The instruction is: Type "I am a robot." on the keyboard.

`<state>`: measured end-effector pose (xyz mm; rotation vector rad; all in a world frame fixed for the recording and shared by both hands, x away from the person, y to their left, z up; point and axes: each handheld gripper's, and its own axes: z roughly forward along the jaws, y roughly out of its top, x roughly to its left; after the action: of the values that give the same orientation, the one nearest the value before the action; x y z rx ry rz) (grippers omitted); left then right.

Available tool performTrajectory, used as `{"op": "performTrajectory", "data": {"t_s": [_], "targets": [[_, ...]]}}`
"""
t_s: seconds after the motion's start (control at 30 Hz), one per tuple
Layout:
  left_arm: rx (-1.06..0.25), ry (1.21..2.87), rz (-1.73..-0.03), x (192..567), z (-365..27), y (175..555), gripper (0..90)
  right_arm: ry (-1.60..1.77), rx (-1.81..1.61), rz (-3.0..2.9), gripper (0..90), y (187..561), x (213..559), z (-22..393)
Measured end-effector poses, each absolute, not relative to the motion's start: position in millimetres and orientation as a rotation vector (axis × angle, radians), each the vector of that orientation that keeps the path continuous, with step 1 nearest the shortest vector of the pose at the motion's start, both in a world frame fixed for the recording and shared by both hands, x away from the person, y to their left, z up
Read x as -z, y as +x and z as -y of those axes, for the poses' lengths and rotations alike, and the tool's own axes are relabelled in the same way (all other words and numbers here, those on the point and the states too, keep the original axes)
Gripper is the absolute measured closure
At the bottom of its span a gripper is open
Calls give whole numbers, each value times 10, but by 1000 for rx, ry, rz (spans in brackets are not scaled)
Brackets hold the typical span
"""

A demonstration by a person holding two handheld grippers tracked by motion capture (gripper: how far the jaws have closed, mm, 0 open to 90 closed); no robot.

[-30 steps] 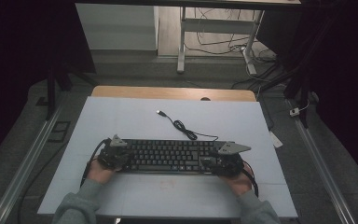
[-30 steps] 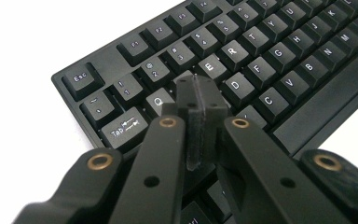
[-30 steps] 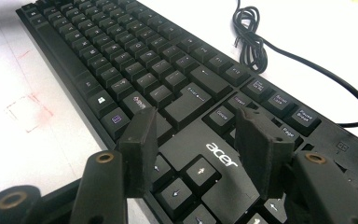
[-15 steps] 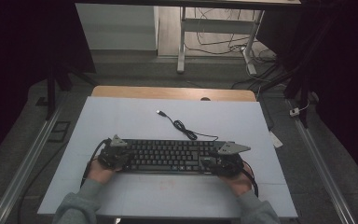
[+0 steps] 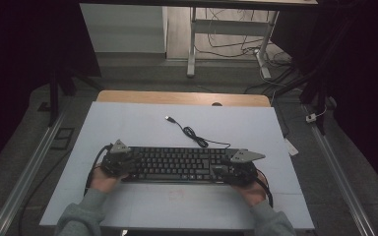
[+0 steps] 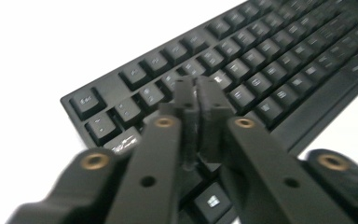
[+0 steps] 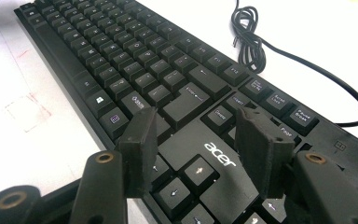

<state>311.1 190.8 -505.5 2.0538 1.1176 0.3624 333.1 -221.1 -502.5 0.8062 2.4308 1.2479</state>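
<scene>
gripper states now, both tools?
Left tool: jaws together, just starting to part, nothing between them, over the keyboard.
Right tool: open, holding nothing, above the arrow keys.

A black keyboard (image 5: pixel 179 164) with white legends and black cable (image 5: pixel 197 137) lies on a white table (image 5: pixel 128 123).

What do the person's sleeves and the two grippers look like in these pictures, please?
Grey sleeves cover both forearms. The left gripper and right gripper have black jaws with brass-coloured pivot rivets. Each carries a grey three-cornered plate and trails a black cable.
</scene>
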Motion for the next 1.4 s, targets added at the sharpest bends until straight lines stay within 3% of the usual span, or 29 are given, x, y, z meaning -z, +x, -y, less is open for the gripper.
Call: {"op": "performTrajectory", "data": {"t_s": [0.2,0.37,1.4], "targets": [[-370,1977,-1103,4965,-1956,3057,523,800,-1250,-2430,488,3322,5023,2201],[-344,1958,-1102,4935,-1972,3055,410,799,-1248,-2431,488,3324,5020,2207],[-335,1989,-1091,4932,-1914,3047,328,765,-1301,-2433,497,3294,4948,2063]]}}
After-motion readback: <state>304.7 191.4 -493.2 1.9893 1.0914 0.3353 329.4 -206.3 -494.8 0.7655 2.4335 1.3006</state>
